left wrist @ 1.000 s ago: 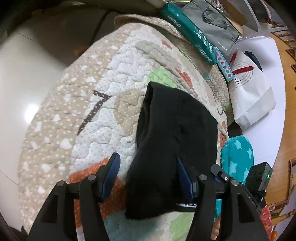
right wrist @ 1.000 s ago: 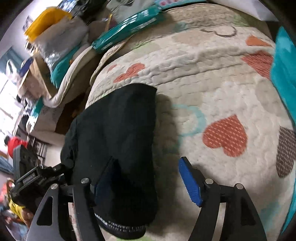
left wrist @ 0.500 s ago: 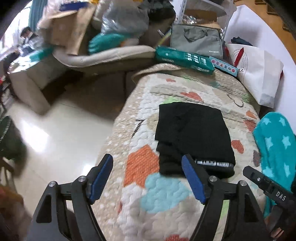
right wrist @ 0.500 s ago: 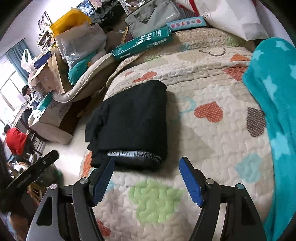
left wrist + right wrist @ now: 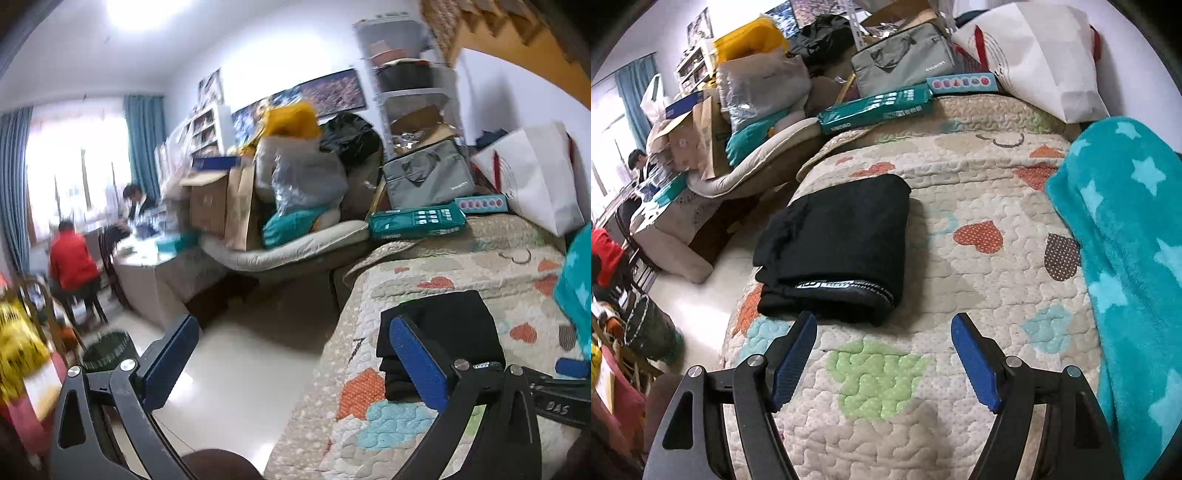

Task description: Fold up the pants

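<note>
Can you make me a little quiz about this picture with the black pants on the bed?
1. True or false: the black pants lie folded on the quilt.
2. Is the right gripper open or shut?
3. What lies right of the pants: A) teal star blanket, B) a pillow, C) a shoe?

Key: 1 true. 2 open, holding nothing; the left gripper is open too. 3 A.

Your black pants (image 5: 842, 236) have a white-lettered waistband and lie on a cream quilt (image 5: 960, 177) with orange, brown, green and pale blue hearts. Beside it is a teal blanket (image 5: 1126, 229) with lighter stars. Both grippers' pads (image 5: 794, 356) are blue.
</note>
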`<state>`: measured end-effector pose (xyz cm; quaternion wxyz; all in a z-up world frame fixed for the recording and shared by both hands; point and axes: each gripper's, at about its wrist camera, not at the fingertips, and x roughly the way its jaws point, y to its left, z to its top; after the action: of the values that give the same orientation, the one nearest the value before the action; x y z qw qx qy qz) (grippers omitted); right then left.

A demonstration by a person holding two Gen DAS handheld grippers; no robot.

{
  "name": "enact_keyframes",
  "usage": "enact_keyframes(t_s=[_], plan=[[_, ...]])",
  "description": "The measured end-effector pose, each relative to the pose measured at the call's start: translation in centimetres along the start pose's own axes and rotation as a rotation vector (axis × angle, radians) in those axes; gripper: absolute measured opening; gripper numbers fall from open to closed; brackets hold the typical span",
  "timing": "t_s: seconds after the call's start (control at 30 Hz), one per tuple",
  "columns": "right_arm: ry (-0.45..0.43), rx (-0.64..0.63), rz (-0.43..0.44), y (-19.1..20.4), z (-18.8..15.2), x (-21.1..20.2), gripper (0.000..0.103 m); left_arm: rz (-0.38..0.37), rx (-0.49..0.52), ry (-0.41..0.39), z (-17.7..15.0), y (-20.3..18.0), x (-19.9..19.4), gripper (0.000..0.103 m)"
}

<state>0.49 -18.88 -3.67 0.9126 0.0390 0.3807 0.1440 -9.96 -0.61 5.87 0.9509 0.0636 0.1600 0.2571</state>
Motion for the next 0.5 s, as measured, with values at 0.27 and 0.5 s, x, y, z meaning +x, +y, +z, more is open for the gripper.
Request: enact_keyframes(t_s=[0.27, 0.5], plan=[[-0.012, -0.023, -0.015, 0.6, -0.5, -0.4, 0.082, -0.179, 0.010, 0.276, -1.7, -1.8, 2.8, 0.103], [0.012, -0.013, -0.009, 0.5, -0.7, 0.3, 0.083, -0.173, 0.030, 0.386, -4.4, -2.8, 4.0, 0.103]])
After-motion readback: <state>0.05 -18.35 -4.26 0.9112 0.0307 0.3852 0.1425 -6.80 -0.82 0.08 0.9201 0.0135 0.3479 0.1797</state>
